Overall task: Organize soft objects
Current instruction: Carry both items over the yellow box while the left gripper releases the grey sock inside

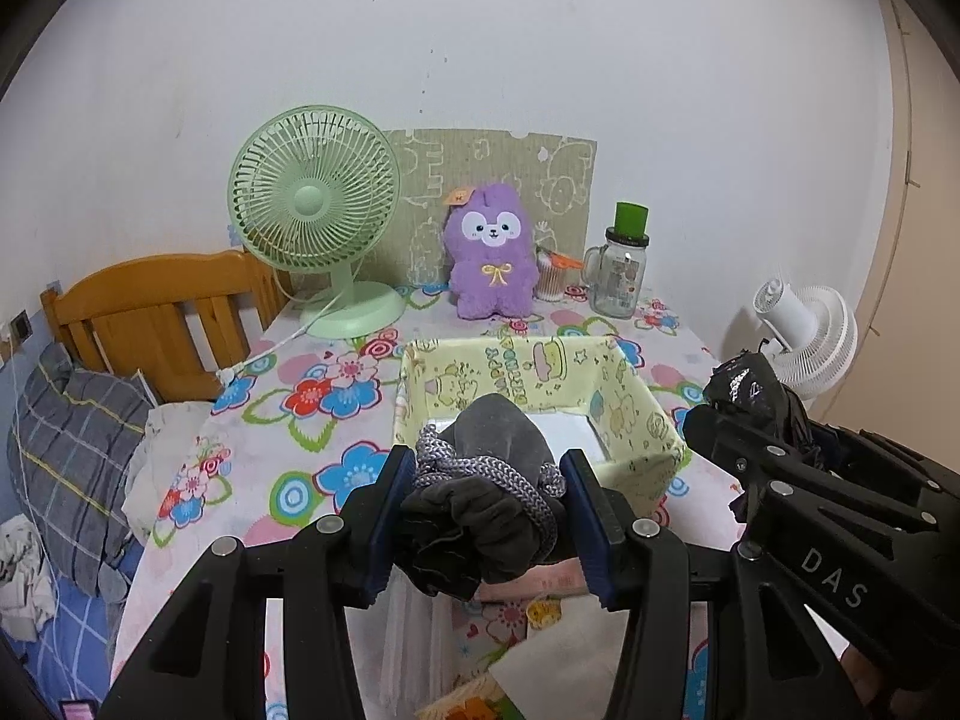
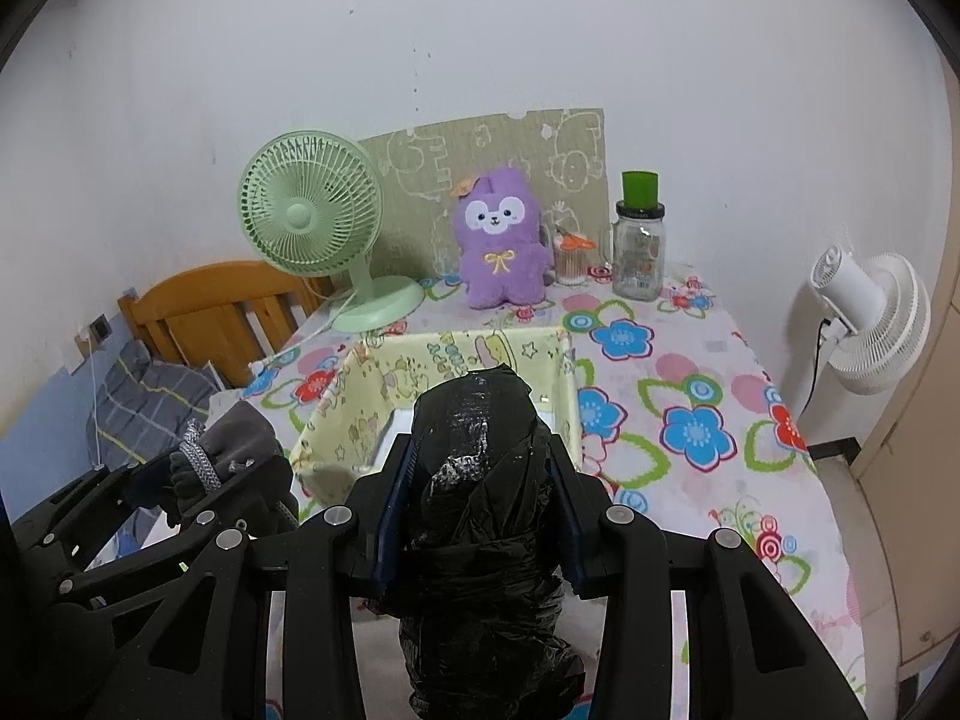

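My left gripper [image 1: 489, 468] is shut on a dark grey drawstring pouch [image 1: 498, 438] tied with a grey braided cord, held above the near edge of a yellow cartoon-print fabric bin [image 1: 636, 402]. My right gripper [image 2: 480, 462] is shut on a black plastic-wrapped bundle [image 2: 480, 450], held over the near side of the same bin [image 2: 360, 396]. The right gripper also shows in the left wrist view [image 1: 750, 396], and the left one with its pouch in the right wrist view [image 2: 204, 468]. The bin's white floor looks bare where visible.
A floral tablecloth [image 2: 690, 420] covers the table. At the back stand a green desk fan [image 1: 312, 210], a purple plush [image 1: 489, 252], a cotton-swab cup [image 1: 552, 276] and a glass jar with a green top [image 1: 618, 270]. A white fan [image 2: 870, 312] stands right, a wooden bed [image 1: 150, 312] left.
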The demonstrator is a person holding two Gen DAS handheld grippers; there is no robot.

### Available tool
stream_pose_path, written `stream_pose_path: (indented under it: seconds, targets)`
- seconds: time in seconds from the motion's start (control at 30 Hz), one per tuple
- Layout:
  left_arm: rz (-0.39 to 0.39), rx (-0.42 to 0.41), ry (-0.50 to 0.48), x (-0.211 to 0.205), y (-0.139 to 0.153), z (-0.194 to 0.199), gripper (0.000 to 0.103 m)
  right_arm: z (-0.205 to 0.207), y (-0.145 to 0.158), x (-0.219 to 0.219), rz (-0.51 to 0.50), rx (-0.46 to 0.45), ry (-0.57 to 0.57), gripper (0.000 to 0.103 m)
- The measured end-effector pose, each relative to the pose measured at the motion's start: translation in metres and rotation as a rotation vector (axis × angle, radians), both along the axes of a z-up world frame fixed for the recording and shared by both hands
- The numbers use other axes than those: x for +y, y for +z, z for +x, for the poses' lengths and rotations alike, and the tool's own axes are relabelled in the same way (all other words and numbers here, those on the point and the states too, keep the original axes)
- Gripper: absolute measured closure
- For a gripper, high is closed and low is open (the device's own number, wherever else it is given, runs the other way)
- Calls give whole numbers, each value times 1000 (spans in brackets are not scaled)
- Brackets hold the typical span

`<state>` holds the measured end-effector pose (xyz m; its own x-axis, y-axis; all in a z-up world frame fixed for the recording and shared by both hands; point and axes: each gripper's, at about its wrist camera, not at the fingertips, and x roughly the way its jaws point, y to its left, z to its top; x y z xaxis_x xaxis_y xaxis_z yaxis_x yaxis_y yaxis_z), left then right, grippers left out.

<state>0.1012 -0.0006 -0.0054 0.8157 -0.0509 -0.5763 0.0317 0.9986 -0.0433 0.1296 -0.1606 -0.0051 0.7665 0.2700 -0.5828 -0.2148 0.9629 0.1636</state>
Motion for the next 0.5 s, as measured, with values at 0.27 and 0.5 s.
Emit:
stream_pose_path:
  seconds: [0.27, 0.5]
  targets:
    - [0, -11, -1, 3, 8, 25, 52, 24, 8, 3, 6, -8, -4, 58]
    - [-1, 2, 2, 5, 5, 51, 52, 49, 8, 5, 3, -3, -6, 58]
